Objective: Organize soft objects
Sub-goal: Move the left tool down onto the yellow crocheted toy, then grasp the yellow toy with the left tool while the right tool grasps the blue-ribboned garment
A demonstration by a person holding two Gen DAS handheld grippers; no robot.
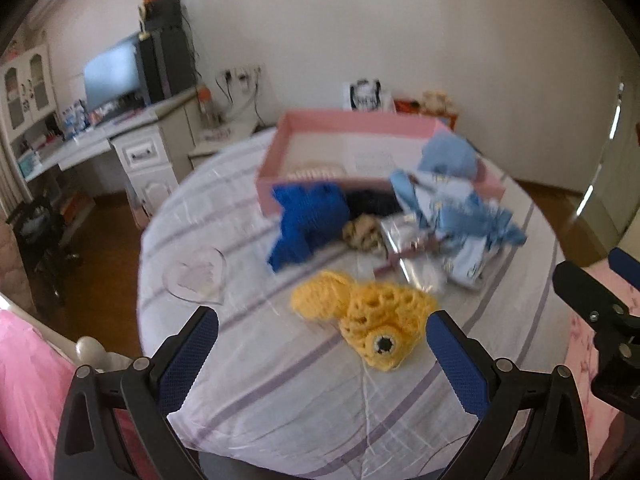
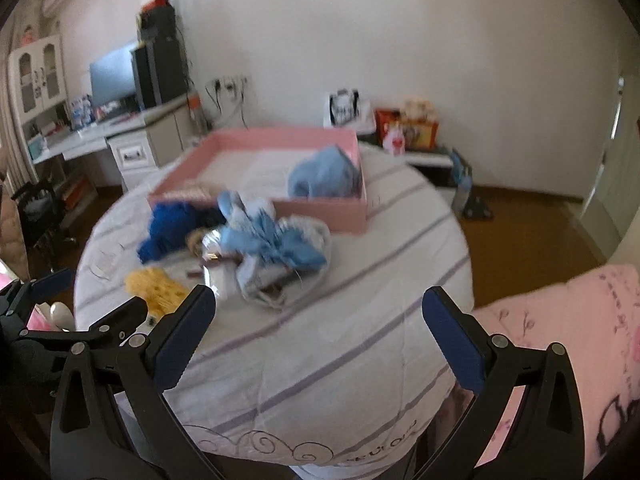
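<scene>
White walls, wood floor (image 2: 532, 216), white desk (image 1: 136, 152) w/ monitor (image 1: 112, 76) at left.

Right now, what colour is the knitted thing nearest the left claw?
Yellow, with a dark eye-like circle: the knitted piece, clearest in the left wrist view.

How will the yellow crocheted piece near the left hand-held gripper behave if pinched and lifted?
The yellow crocheted piece with an open-hole weave lies slumped flat on the striped bedsheet, so it will probably droop and stretch. It looks light, and the holes may snag a fingertip. Unlikely to roll or break.
</scene>
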